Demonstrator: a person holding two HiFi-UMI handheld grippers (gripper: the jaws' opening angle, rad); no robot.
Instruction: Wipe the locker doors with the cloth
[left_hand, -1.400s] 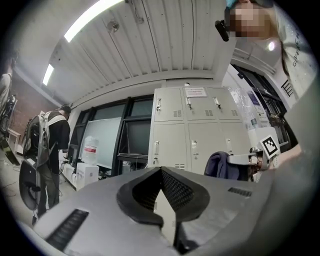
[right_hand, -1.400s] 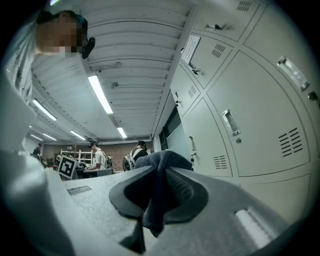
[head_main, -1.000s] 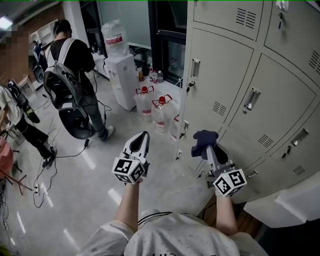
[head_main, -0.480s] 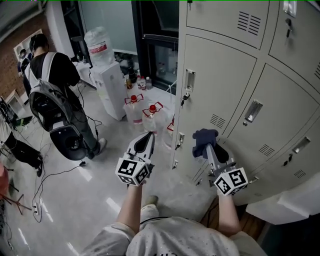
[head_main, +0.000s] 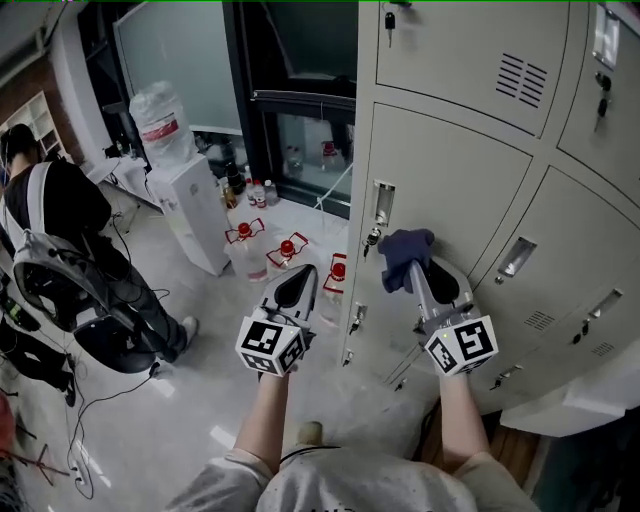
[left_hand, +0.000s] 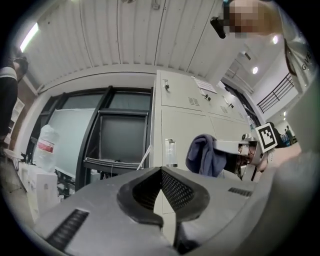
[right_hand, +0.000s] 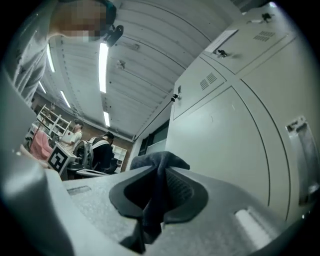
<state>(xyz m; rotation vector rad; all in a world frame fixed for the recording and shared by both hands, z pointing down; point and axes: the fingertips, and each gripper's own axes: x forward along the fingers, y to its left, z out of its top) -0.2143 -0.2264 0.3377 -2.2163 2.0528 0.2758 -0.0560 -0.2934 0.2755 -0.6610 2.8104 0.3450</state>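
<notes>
The dark blue cloth is bunched at the tip of the right gripper, whose jaws pinch it tight, before a grey locker door; contact with the door cannot be told. At the cloth's 8 o'clock the left gripper has its jaws pressed together on nothing. Red-capped water jugs stand at 9 o'clock, with a person wearing a backpack farther out.

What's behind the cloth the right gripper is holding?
The grey locker door, beside its handle. The cloth, pinched in the right gripper, hides the patch behind it; contact with the door can't be judged.
</notes>
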